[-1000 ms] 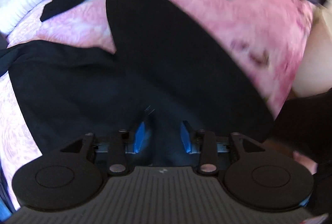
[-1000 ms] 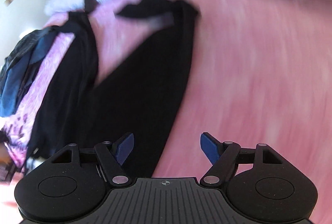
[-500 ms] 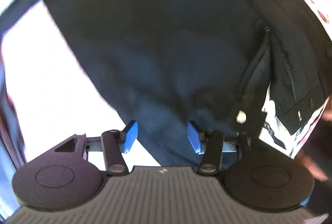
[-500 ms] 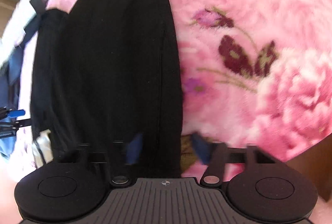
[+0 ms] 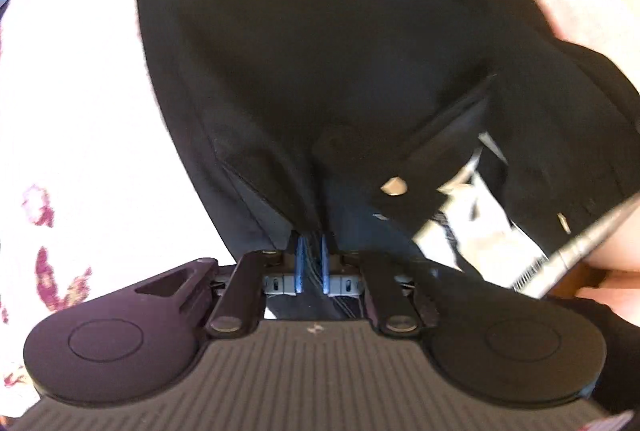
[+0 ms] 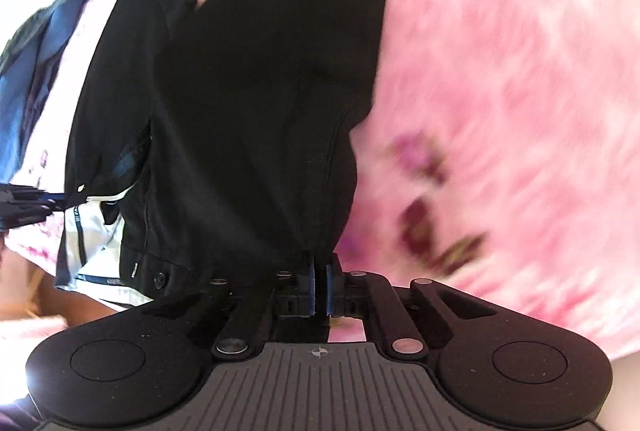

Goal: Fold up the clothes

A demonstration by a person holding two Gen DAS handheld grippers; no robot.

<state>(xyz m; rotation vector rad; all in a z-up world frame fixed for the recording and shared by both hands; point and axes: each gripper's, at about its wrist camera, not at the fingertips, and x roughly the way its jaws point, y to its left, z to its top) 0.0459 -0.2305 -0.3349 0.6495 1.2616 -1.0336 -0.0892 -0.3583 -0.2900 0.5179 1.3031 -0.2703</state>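
While both claws pinch the waistband of the black trousers (image 5: 320, 51), left claw (image 5: 312, 263) beside the button, right claw (image 6: 320, 283) at the side seam, the legs trail ahead over the pink blanket (image 6: 520, 71); thin bites could slip.

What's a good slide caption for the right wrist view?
Right gripper pinching the waistband edge of black trousers on a pink floral blanket.
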